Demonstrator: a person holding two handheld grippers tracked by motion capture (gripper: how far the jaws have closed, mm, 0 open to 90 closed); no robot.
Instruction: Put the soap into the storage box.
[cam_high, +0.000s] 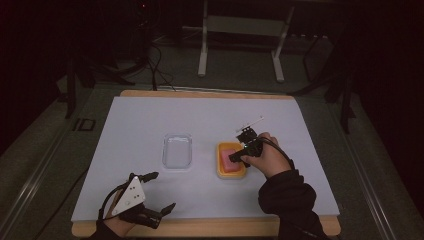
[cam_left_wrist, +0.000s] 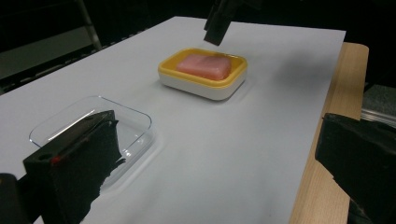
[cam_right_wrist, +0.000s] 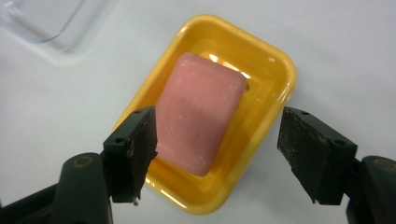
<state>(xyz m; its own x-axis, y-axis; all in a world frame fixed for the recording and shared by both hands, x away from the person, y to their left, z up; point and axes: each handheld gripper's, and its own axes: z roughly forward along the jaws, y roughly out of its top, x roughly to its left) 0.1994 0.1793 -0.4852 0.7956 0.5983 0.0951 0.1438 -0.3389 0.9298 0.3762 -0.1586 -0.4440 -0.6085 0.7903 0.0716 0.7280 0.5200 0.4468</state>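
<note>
A pink soap bar (cam_right_wrist: 198, 112) lies in a yellow soap dish (cam_right_wrist: 261, 65) right of the sheet's middle; the bar (cam_high: 230, 159) and dish (cam_high: 220, 171) also appear in the high view. My right gripper (cam_right_wrist: 217, 151) hovers open just above the dish, its jaws straddling the bar without touching it. In the high view that gripper (cam_high: 242, 150) sits over the dish's right side. A clear plastic lid (cam_high: 177, 151) lies left of the dish. Near the front left edge my left gripper (cam_high: 159, 192) rests open and holds nothing; the clear lid (cam_left_wrist: 135, 116) lies ahead of its jaws.
A white sheet (cam_high: 150, 115) covers a wooden board (cam_high: 200, 227) whose edge shows at the front. Dark floor, cables and a white metal stand (cam_high: 202, 55) lie beyond the board's far edge.
</note>
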